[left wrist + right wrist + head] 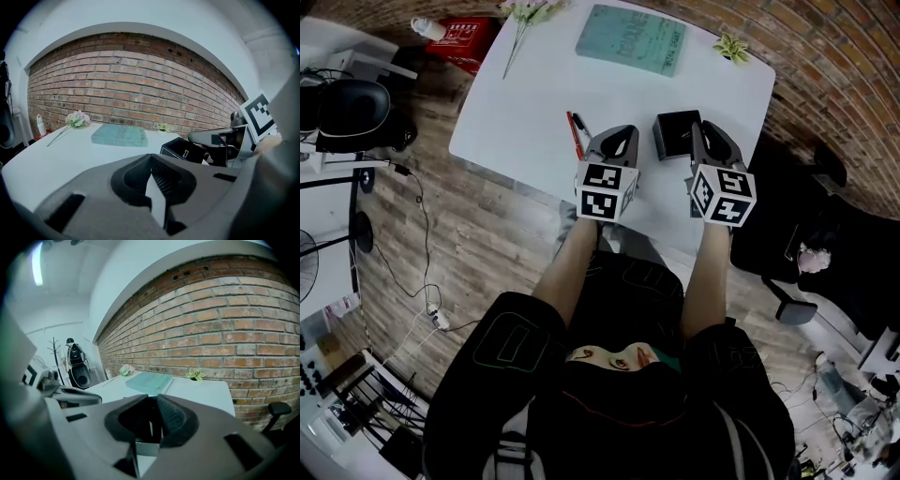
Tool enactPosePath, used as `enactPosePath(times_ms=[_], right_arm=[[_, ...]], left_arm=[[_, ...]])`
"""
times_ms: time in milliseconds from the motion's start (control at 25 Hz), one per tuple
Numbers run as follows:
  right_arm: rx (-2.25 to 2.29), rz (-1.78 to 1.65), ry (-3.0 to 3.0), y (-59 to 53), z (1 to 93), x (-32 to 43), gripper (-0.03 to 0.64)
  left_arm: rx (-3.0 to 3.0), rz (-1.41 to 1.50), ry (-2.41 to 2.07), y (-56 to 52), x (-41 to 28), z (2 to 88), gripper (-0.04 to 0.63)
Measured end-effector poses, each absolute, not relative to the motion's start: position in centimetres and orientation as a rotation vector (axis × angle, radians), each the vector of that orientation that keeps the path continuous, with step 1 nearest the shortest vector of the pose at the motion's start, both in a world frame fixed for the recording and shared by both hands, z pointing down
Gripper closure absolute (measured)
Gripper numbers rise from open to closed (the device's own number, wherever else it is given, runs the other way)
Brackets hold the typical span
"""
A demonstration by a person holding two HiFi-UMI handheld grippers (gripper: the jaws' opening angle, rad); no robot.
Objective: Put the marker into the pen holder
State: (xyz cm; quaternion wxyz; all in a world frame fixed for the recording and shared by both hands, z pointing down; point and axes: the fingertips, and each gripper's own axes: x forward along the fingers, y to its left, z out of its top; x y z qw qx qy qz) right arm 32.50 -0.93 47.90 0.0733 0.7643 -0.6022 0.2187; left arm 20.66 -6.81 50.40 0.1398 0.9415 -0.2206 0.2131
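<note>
Both left gripper (619, 136) and right gripper (703, 131) parted, empty, white table (534, 112), brick wall (140, 79), wood floor (487, 244)

The person wears a black short-sleeved top (581, 417) with a thin pale outline of a rounded rectangle on the left sleeve (508, 345), dark trousers (630, 281) and a sliver of green at the collar (673, 360). The left gripper (619, 141) and the right gripper (705, 141) each have a smooth pale-grey moulded shell tapering to two jaws lined with black ribbed pads. At the near end of each sits a white cube with black square markers, the left cube (606, 190) and the right cube (722, 195).
</note>
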Motion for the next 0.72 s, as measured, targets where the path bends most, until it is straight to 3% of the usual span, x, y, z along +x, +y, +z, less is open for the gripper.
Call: enactPosePath(times_ms=[360, 720], right_arm=[[2.315, 0.647, -1.819, -0.7, 47.2, 32.5, 0.541], [2.374, 0.555, -1.807, -1.0, 44.9, 33.1, 0.603]], left_arm=[[2.718, 0.600, -0.639, -6.8, 20.5, 50.0, 0.586], [2.712, 0.543, -0.672, -7.6, 19.9, 48.9, 0.586]])
